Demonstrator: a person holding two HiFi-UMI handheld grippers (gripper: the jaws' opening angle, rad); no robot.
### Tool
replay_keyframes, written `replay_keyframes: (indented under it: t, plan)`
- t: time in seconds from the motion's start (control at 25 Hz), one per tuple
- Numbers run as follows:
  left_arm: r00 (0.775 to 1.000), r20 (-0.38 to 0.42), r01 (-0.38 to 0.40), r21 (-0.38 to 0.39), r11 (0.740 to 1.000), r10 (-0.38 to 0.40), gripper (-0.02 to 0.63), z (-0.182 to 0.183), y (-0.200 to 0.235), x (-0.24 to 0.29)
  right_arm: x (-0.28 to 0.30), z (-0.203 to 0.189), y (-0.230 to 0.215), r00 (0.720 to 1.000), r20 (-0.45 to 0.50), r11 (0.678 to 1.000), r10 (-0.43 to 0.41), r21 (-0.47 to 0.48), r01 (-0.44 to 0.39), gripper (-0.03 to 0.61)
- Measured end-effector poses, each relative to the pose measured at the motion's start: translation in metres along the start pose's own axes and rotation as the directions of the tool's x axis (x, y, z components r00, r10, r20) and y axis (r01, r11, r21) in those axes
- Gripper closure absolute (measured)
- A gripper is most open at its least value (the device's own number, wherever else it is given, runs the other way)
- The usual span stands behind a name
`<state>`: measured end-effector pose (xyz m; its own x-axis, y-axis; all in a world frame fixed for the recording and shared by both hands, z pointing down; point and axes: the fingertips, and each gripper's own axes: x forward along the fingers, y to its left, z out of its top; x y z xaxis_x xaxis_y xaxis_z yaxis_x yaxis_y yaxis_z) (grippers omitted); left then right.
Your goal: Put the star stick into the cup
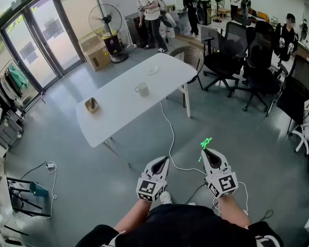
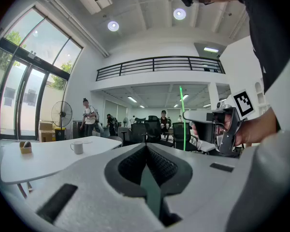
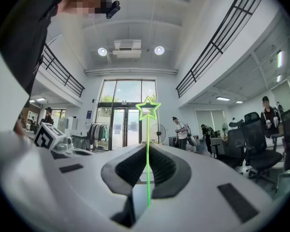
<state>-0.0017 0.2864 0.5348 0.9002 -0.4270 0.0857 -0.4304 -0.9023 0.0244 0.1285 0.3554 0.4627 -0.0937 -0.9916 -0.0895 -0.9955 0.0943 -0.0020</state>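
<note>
The right gripper (image 3: 147, 148) is clamped on the stick (image 3: 148, 178), which stands up between the jaws with its green star on top. The left gripper (image 2: 146, 146) has its jaws together with nothing between them. Both are held low in front of the person, over the floor and side by side.

As I judge it, only the grasp is done. The cup (image 1: 141, 89) stands upright on the table (image 1: 118, 109), well apart from the stick. The walk to the table, the lining-up over the rim and the drop into the cup are all left to do. Whether the cup holds anything cannot be told.

The table is white and long, and sits at an angle to the person. Near its left end is a small tan box (image 1: 91, 105), and towards the far end is a small saucer (image 1: 152, 70). A white cable (image 1: 170, 138) runs from the table across the grey floor toward the person's feet.

The room is a large open office. There are glass doors (image 1: 46, 32) on the left and a fan (image 1: 105, 20) beside them. Black chairs (image 1: 229, 55) stand to the right, and several people are at the back
</note>
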Motion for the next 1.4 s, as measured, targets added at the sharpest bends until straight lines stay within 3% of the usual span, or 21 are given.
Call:
replay_keyframes:
  t: [0.48, 0.92, 1.16, 1.4]
  plan:
    - [1.0, 0.012, -0.007, 0.012, 1.0, 0.007, 0.603, 0.005, 0.059, 0.002, 0.055, -0.004, 0.008, 1.0, -0.003, 1.0, -0.019, -0.01, 0.019, 0.558]
    - [0.999, 0.031, -0.013, 0.008, 1.0, 0.013, 0.603, 0.007, 0.132, -0.005, 0.115, -0.007, 0.023, 0.999, 0.01, 0.998, -0.035, 0.057, 0.034, 0.557]
    - [0.999, 0.02, -0.039, 0.06, 0.997, 0.038, 0.603, 0.01, 0.178, -0.014, 0.146, -0.004, 0.032, 0.999, 0.025, 0.998, -0.04, 0.04, 0.039, 0.557]
    - [0.999, -0.017, -0.03, 0.113, 0.993, 0.032, 0.603, 0.001, 0.188, 0.003, 0.177, -0.011, 0.024, 1.0, 0.018, 0.999, -0.019, 0.039, 0.019, 0.557]
